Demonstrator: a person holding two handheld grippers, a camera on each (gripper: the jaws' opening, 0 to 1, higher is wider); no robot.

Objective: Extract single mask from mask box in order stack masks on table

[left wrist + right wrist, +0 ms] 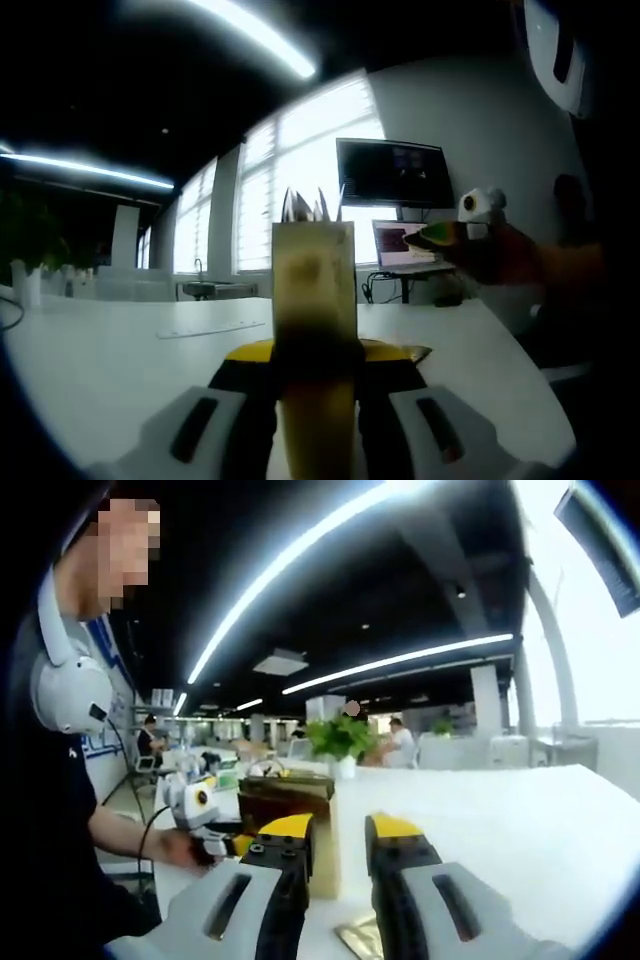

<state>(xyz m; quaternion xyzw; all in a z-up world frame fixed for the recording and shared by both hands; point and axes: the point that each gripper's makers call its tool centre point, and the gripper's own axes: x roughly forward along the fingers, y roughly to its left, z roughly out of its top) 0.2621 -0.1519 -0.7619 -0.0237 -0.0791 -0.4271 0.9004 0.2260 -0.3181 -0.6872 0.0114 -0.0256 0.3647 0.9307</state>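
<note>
Cardboard-tan and upright, the mask box (313,290) stands on the white table (110,360) clamped between the 2 yellow-tipped jaws of the left gripper (315,385), with white mask edges (305,205) poking out of its open top. In the right gripper view the same box sits just left of the right gripper (338,855), whose jaws stand apart with nothing between them; a flat foil-like packet (362,935) lies on the table below them. The other gripper, held in the person's hand (185,845), reaches in from the left toward the box.

The step in hand looks like the pull of 1 mask. To do it well, I judge the left gripper should hold the box steady and low so it neither tips nor lifts, while the right gripper comes over the opening, pinches only the topmost mask edge, and draws it straight up along the box's axis. A shallow bite should avoid dragging out 2 at once.
</note>
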